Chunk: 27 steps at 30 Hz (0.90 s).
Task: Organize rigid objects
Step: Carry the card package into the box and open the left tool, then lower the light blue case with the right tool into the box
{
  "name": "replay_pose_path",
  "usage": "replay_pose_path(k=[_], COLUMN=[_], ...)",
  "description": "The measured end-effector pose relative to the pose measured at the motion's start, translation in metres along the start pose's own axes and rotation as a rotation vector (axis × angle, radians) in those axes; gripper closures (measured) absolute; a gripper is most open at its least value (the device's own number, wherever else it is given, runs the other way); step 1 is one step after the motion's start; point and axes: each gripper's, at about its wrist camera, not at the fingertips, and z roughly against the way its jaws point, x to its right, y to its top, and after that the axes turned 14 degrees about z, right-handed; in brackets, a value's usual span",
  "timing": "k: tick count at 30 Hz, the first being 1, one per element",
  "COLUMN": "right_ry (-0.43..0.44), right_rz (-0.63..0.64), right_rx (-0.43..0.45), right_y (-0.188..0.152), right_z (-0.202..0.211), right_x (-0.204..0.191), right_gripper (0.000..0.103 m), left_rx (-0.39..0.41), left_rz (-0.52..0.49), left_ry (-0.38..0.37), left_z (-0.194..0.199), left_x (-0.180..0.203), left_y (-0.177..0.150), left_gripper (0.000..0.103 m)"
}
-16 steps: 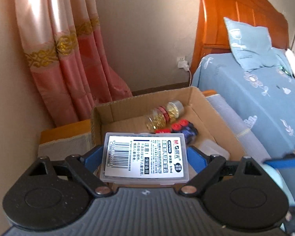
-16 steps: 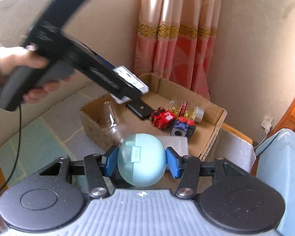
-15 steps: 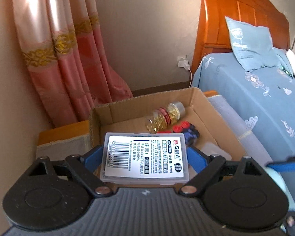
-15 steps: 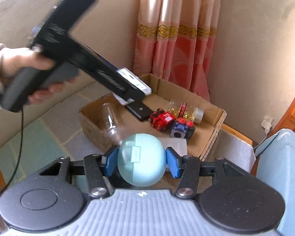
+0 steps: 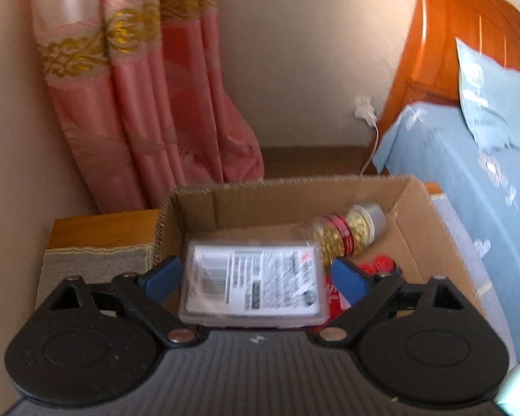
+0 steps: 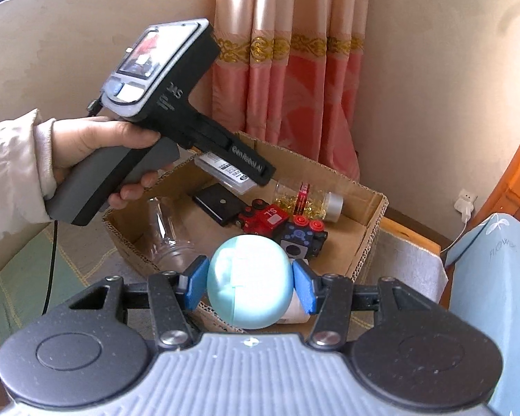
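Observation:
My left gripper (image 5: 254, 277) is shut on a clear plastic case with a printed label (image 5: 254, 282) and holds it low over the left part of an open cardboard box (image 5: 294, 187). In the right wrist view the left gripper (image 6: 249, 173) reaches into the box (image 6: 371, 228) with the case (image 6: 225, 170). My right gripper (image 6: 249, 286) is shut on a pale blue egg-shaped case (image 6: 249, 280), just in front of the box's near wall.
In the box lie a bottle of gold capsules (image 6: 306, 201), a red toy (image 6: 265, 218), a dark blue toy (image 6: 303, 237), a black flat case (image 6: 218, 204) and a clear cup (image 6: 168, 232). A bed (image 5: 468, 190) stands right, pink curtains (image 5: 138, 104) behind.
My left gripper has tilted down and moved lower into the box with the labelled case. The right gripper holds the blue egg case in about the same place.

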Motion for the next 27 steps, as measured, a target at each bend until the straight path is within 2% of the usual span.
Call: replay_pose_path(k=[7, 12, 16, 24, 27], right_ry=[0.020, 0.045, 0.061, 0.073, 0.069], right_rz=[-0.024, -0.035, -0.062, -0.097, -0.111], right_rx=[0.000, -0.005, -0.034, -0.091, -0.090], right_y=[0.011, 0.022, 0.026, 0.040, 0.045], right_z=[-0.019, -0.039, -0.064, -0.104, -0.109], right_x=[0.004, 0.004, 0.001, -0.006, -0.005], right_gripper=[0.045, 0.045, 0.045, 0.045, 0.045], left_rx=[0.041, 0.034, 0.070, 0.071, 0.075], left_rz=[0.034, 0.040, 0.052, -0.070, -0.082], left_ry=[-0.018, 0.026, 0.018, 0.095, 0.083], left_z=[0.030, 0.060, 0.094, 0.122, 0.128], left_x=[-0.013, -0.020, -0.029, -0.029, -0.029], left_y=[0.004, -0.011, -0.030, -0.052, -0.056], left_gripper=[0.007, 0.007, 0.006, 0.004, 0.004])
